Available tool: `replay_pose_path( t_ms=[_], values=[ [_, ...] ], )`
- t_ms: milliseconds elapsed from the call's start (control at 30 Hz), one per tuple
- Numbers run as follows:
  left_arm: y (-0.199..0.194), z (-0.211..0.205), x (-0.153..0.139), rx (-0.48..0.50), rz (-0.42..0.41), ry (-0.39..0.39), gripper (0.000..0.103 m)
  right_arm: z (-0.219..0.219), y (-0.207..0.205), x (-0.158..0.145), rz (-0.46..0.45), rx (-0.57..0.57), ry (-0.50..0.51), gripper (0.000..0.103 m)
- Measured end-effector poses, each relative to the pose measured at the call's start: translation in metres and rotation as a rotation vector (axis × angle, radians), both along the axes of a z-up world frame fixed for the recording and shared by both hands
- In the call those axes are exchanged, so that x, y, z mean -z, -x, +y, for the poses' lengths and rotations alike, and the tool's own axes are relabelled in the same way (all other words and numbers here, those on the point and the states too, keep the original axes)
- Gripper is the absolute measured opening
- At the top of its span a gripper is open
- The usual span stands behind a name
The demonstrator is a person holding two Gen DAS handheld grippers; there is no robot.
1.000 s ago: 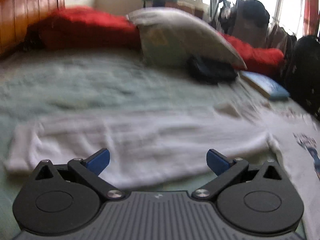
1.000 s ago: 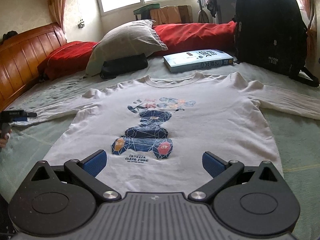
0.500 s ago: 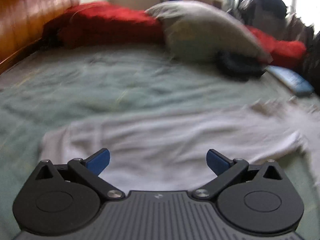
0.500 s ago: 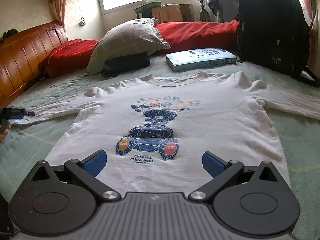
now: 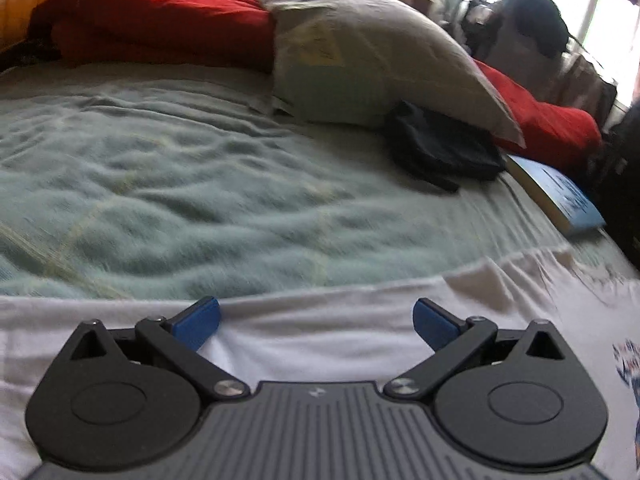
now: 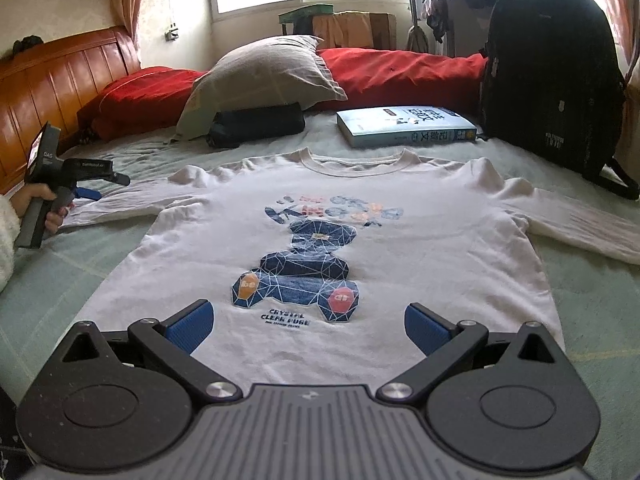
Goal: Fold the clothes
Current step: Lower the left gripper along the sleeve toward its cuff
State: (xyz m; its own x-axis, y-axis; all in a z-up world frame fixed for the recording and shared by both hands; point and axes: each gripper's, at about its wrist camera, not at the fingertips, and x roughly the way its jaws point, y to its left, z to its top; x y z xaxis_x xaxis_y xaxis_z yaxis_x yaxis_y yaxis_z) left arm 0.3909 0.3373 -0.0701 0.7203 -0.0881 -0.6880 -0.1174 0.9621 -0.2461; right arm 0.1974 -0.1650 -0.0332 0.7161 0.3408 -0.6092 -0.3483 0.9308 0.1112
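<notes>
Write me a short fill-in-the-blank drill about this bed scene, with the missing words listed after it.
1. The white sweatshirt lies flat with its printed side facing ____.
2. The blue book lies beside a ____ backpack.
3. The left gripper hovers over the shirt's ____.
4. The right gripper has its jaws ____.

Missing words: up; black; sleeve; open

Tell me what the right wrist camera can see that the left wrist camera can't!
Only the right wrist view shows the whole bear print, the neckline, the wooden headboard, the backpack, and a hand holding the left tool at the shirt's sleeve.

Only the left wrist view shows that sleeve up close, lying between the left tool's open blue fingers.

Both show the white shirt, grey pillow, red bedding, black pouch, blue book and green bedspread.
</notes>
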Motion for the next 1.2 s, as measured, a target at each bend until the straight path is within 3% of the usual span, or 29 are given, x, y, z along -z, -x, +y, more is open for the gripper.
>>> replay_pose_path(
  t_ms=[133,267,500,667,767,967,1100,1200],
  values=[
    [0.011,-0.016,-0.012,0.078,-0.015,0.015,0.102,-0.002,-0.001,0.002,0.007,-0.003,-0.010,0.103],
    [0.023,-0.031,-0.006,0.170,0.011,0.022,0.102,-0.002,-0.001,0.004,0.011,-0.001,-0.013,0.103],
    [0.071,-0.029,-0.004,0.148,-0.039,-0.022,0.102,-0.002,0.000,0.004,0.005,-0.007,-0.018,0.103],
    [0.089,-0.019,-0.005,0.158,-0.006,-0.039,0.102,0.001,0.003,0.003,0.007,-0.023,-0.023,0.103],
    [0.091,-0.008,-0.013,0.120,-0.044,-0.069,0.102,0.003,0.005,0.001,-0.003,-0.023,-0.015,0.103],
    [0.106,0.023,0.001,0.036,-0.019,0.008,0.102,0.007,0.008,-0.003,-0.009,-0.038,0.000,0.103],
    [0.116,0.029,-0.011,0.042,-0.019,-0.022,0.102,0.008,0.005,-0.001,0.000,-0.036,-0.001,0.103],
    [0.105,0.046,-0.020,-0.008,-0.048,-0.023,0.102,0.009,0.004,0.001,0.012,-0.035,-0.005,0.103]
  ],
)
